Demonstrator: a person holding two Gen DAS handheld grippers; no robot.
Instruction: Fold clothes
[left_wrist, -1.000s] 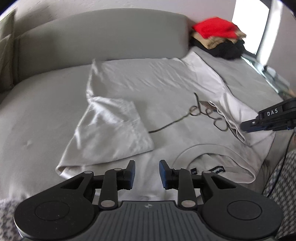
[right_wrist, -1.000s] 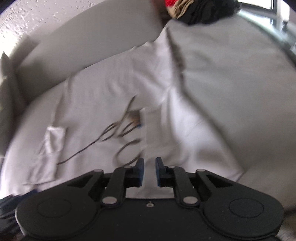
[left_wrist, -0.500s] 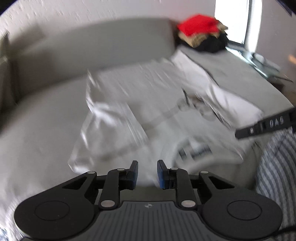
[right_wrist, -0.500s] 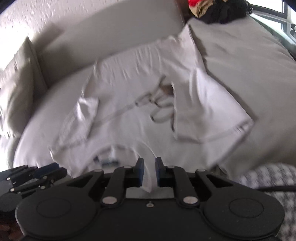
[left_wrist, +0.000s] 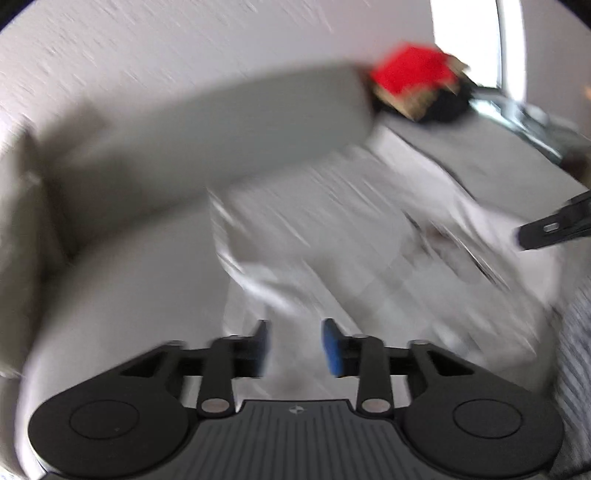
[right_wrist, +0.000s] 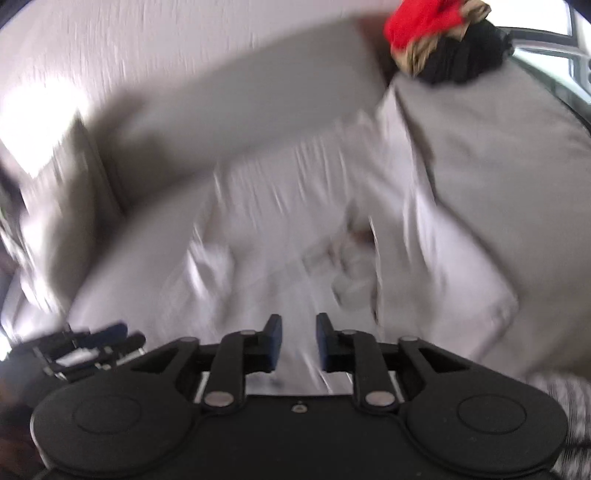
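Nearest the shirt's close edge, the left gripper (left_wrist: 293, 347) hangs with its jaws opening and nothing between the blue pads; the pale cloth shows through the gap but lies below it. The right gripper (right_wrist: 298, 341) is in the same way, jaws parting over the fabric with no cloth pinched, so both look to have let go of a fold and to be clear of it. In the right wrist view the left gripper sits low at the shirt's left side.

The white T-shirt (left_wrist: 369, 258) lies spread flat on the sofa seat (right_wrist: 498, 192), partly folded: on its left side a sleeve (right_wrist: 212, 266) is turned in over the body, and its right edge lies doubled inward, which suits narrowing the garment before it is folded lengthwise. A dark print or cord near the shirt's middle is too blurred to name.

Beyond the shirt rises the grey sofa backrest (left_wrist: 221, 122). Behind the shirt's far right corner sits a pile of clothes (right_wrist: 443, 40), red on tan on black, probably finished pieces set aside. A textured white wall (left_wrist: 184, 44) and a bright window stand behind that.
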